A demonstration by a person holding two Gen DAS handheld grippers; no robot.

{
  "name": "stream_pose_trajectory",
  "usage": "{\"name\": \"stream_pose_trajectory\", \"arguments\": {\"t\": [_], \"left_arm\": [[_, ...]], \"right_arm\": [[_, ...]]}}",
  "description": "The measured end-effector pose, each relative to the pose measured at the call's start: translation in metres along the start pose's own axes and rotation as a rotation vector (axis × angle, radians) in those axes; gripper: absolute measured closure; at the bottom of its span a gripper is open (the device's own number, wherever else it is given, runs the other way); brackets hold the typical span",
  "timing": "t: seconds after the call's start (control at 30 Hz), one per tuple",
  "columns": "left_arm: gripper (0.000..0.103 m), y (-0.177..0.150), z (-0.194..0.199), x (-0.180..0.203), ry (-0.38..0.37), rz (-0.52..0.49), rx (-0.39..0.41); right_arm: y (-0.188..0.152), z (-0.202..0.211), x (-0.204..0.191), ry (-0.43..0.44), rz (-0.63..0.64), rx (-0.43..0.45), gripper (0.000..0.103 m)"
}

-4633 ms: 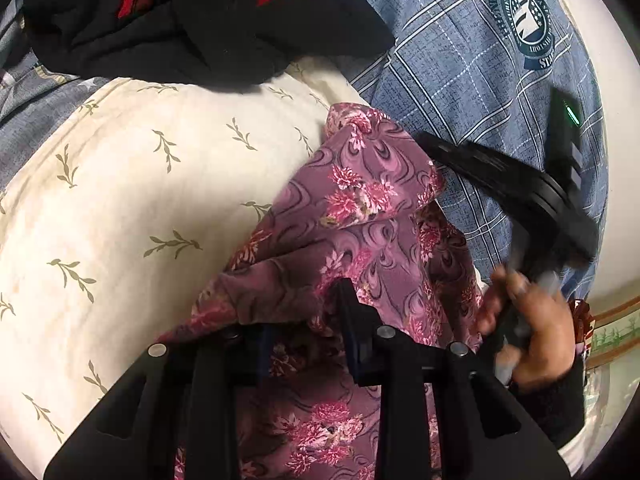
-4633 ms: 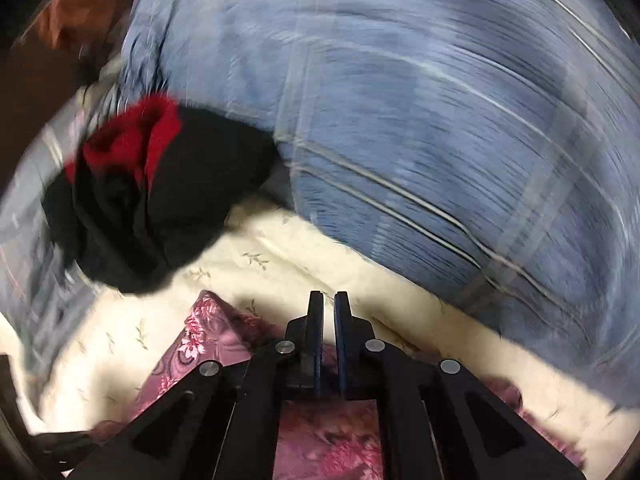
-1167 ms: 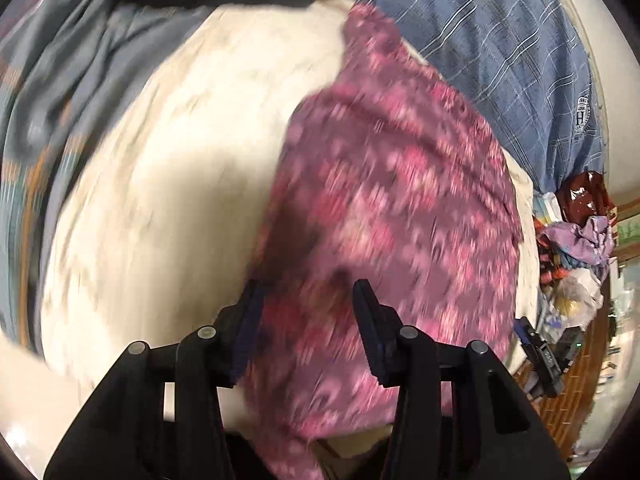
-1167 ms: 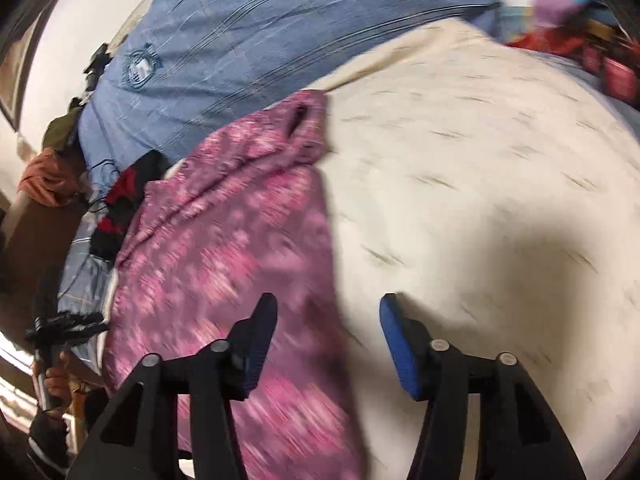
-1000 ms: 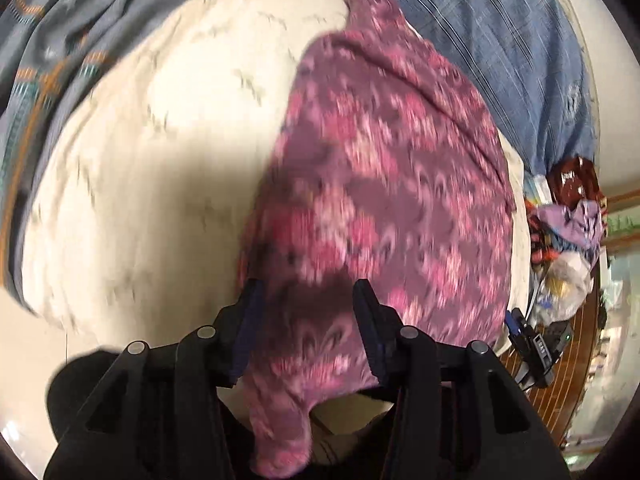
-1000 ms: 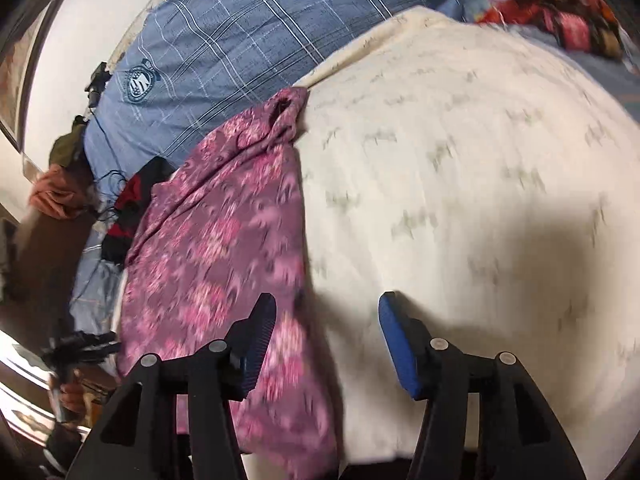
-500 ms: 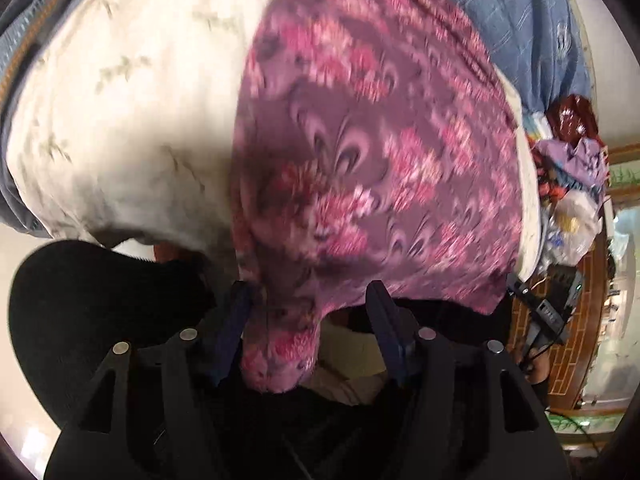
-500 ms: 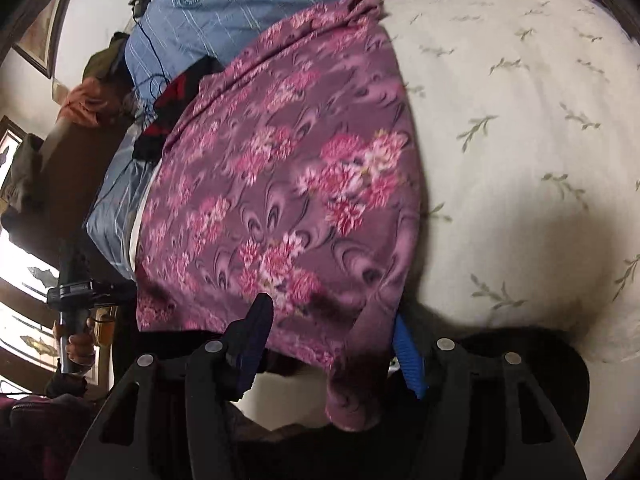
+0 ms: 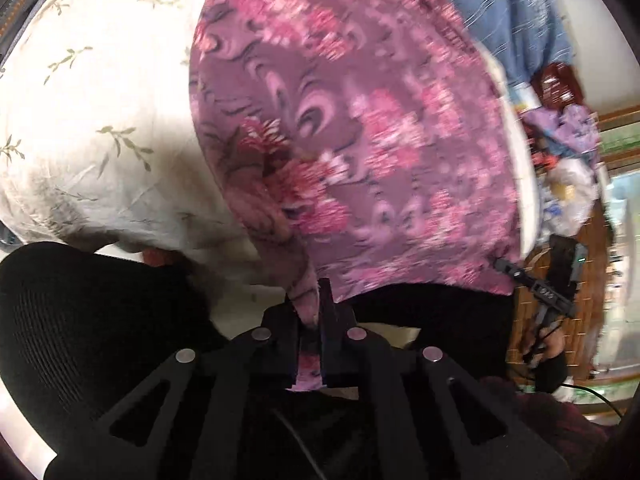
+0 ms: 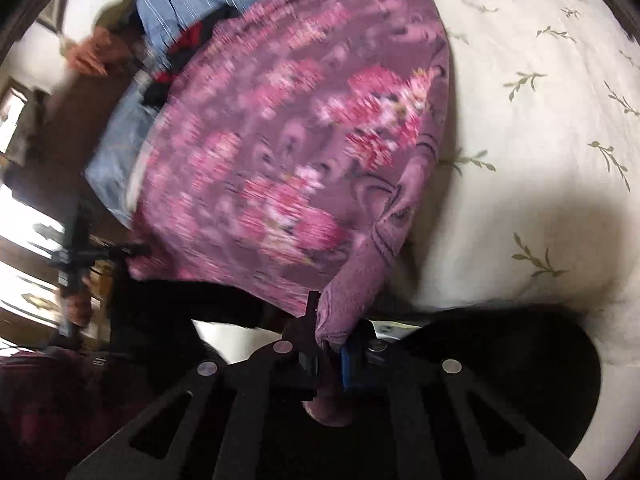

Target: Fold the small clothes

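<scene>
Both tongs are gripping the near hem of the floral purple garment [image 9: 352, 128], one at each near corner: the left tongs [image 9: 310, 320] are clenched on a bunched corner of cloth that is passing down between their jaws, and the right tongs [image 10: 330, 334] are pinching the opposite corner, which is rolled thick where it enters the jaws. The garment itself is lying spread over the cream leaf-print bedcover [image 10: 540, 120], its near edge hanging just past the bed's front edge toward the person, its far end reaching toward the blue checked sheet [image 9: 500, 12]. This looks like the start of a fold: the corners are being taken up, and the next move probably calls for lifting both together, level, and carrying them away over the cloth to meet the far hem. Keeping the two corners well apart would hold the hem taut and stop the middle sagging. The bedcover is offering plenty of bare room to the sides, left in the left wrist view and right in the right one. The clutter of bags [image 9: 568, 132] beyond the garment's right-hand edge and the dark clothes [image 10: 188, 52] near its far end are crowding those sides.
</scene>
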State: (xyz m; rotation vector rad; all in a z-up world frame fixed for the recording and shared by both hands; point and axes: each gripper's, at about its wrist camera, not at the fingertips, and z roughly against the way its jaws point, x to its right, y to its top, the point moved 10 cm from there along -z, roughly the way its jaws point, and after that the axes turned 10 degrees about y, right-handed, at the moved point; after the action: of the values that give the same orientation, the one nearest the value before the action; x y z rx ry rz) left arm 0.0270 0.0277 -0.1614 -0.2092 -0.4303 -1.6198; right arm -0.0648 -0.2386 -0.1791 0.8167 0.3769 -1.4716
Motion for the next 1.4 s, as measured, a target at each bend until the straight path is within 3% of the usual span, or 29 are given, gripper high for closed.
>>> {"name": "stream_pose_trajectory", "arguments": {"t": [0.17,0.33,0.7,1.03,1.4], "left_arm": [[0.098,0.016,0.042,0.02,-0.188,0.037,0.093],[0.098,0.048,0.07,0.031,-0.273,0.074,0.152],[0.098,0.157,0.091,0.038,-0.25,0.127,0.282],[0.098,0.261,0.084,0.017,-0.238,0.222,0.343],[0.098,0.373,0.052,0.009,-0.249,0.315,0.333]], "right_arm": [[0.019,0.036,-0.032,0.239,-0.06,0.185,0.097],[0.053,0.062,-0.044,0.376,-0.107,0.341,0.097],[0.158,0.076,-0.037,0.402,-0.118,0.517,0.097],[0.263,0.062,-0.005,0.385,-0.151,0.571,0.097],[0.354,0.027,0.054,0.423,-0.31,0.63,0.095]]}}
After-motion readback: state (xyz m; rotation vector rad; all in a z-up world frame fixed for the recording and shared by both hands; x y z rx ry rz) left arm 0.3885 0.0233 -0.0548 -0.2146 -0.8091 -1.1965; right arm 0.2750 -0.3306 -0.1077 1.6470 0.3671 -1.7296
